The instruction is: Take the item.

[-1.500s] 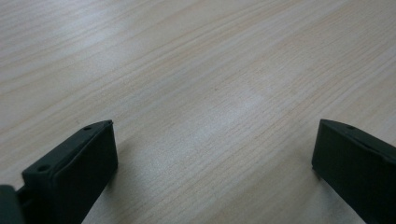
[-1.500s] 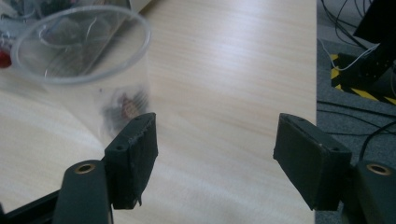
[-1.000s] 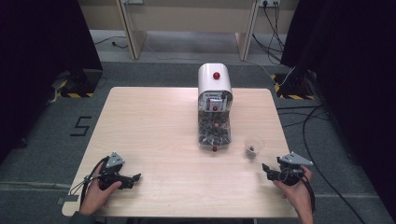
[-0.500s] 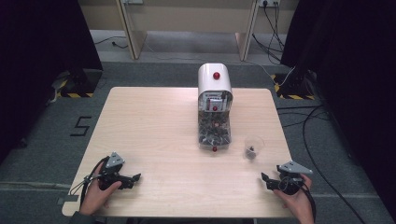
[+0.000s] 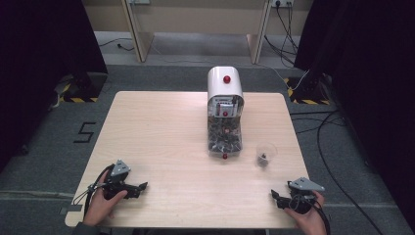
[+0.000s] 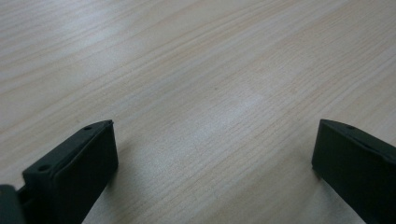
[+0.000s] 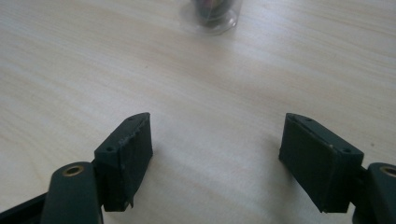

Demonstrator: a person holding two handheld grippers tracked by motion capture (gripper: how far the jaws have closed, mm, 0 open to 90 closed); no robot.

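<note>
My left claw [image 6: 212, 163] sits low over the table [image 6: 196, 70], jaws spread wide, nothing between them. Left finger [image 6: 77, 172] and right finger [image 6: 355, 163] frame bare pale woodgrain, which runs ahead of the claw.

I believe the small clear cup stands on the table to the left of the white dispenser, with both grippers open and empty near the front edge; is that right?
Not quite: the small clear cup stands to the right of the white dispenser, as the high view shows. The rest holds: the left gripper and the right gripper are open and empty near the front edge of the table.
</note>
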